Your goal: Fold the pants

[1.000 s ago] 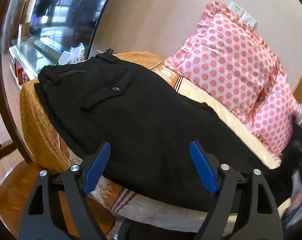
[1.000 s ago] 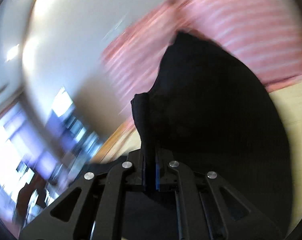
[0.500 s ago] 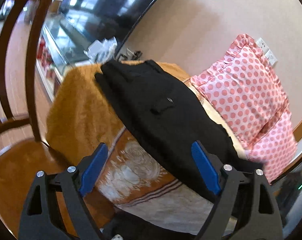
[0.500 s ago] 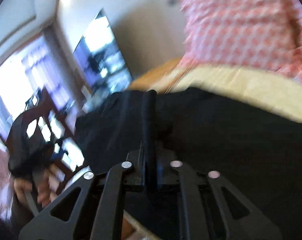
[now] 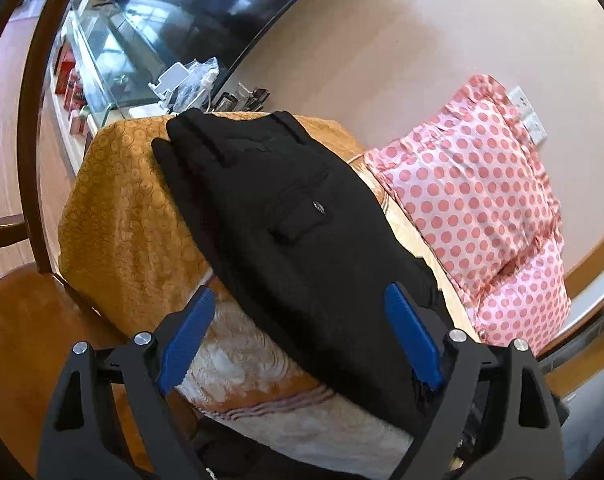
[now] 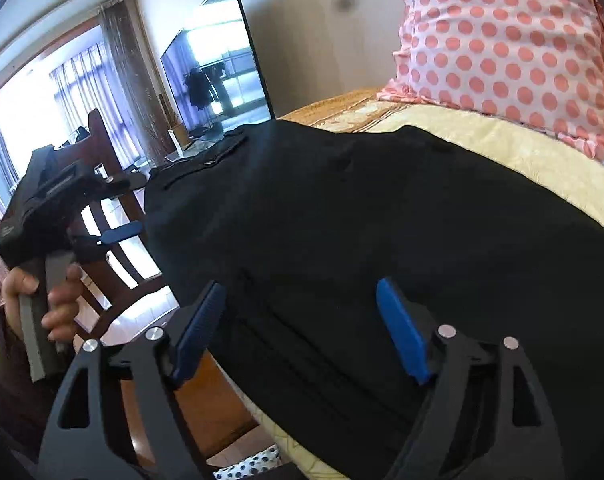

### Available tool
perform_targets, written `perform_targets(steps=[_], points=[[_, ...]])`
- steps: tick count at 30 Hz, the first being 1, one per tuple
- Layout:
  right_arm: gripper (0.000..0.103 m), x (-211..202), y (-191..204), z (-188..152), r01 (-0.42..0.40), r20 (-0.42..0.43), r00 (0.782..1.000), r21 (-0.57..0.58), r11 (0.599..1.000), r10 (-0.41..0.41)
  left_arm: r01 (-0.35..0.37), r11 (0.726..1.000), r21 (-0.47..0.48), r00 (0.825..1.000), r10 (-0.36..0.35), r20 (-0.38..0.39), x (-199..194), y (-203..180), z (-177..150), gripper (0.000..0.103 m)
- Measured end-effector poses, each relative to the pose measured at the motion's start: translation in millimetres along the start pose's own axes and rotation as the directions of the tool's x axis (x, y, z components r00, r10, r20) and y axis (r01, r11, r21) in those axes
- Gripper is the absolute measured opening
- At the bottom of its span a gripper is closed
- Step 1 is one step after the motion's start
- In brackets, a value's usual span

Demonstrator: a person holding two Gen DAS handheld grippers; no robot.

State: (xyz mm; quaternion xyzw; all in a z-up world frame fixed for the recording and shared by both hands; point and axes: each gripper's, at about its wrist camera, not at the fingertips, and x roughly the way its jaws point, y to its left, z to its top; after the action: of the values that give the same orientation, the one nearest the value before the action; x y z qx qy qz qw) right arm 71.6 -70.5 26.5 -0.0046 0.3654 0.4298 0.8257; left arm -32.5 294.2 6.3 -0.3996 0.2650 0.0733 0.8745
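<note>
Black pants (image 5: 297, 236) lie along a table under a gold patterned cloth (image 5: 125, 216), waistband at the far end, a back pocket facing up. In the right wrist view the pants (image 6: 382, 216) fill the middle, with folded layers near the front edge. My left gripper (image 5: 297, 340) is open and empty, hovering off the near edge of the pants. My right gripper (image 6: 302, 328) is open and empty just above the folded end of the pants. The left gripper also shows in the right wrist view (image 6: 117, 236), held in a hand at the left.
A pink polka-dot pillow (image 5: 474, 204) leans on the wall at the table's right side; it also shows in the right wrist view (image 6: 502, 48). A dark wooden chair (image 6: 109, 216) stands at the table's left. A television (image 6: 217, 64) and a glass cabinet (image 5: 101, 52) stand beyond.
My right gripper was shut on the pants hem, carried it over onto the pants and has opened. My left gripper has pulled back from the pants and stayed open.
</note>
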Motion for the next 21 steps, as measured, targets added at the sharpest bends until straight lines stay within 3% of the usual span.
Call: perform_targets(steps=[8,16,21], points=[[0.079,6,-5,1,-0.014,0.013,1.0,0.009,1.0,0.014,-0.032,0.996,-0.083,0.998,0.028,-0.055,14,5,10,0.088],[0.079,4,-7,-2,-0.029,0.028,0.999,0.009,1.0,0.028,-0.002,0.999,-0.049,0.999,0.001,-0.038,8,-14,19,0.088],[0.079,3,-8,-3,-0.035,0.035,0.999,0.011,0.999,0.035,-0.051,0.988,-0.143,0.998,0.047,-0.033,19,8,37,0.087]])
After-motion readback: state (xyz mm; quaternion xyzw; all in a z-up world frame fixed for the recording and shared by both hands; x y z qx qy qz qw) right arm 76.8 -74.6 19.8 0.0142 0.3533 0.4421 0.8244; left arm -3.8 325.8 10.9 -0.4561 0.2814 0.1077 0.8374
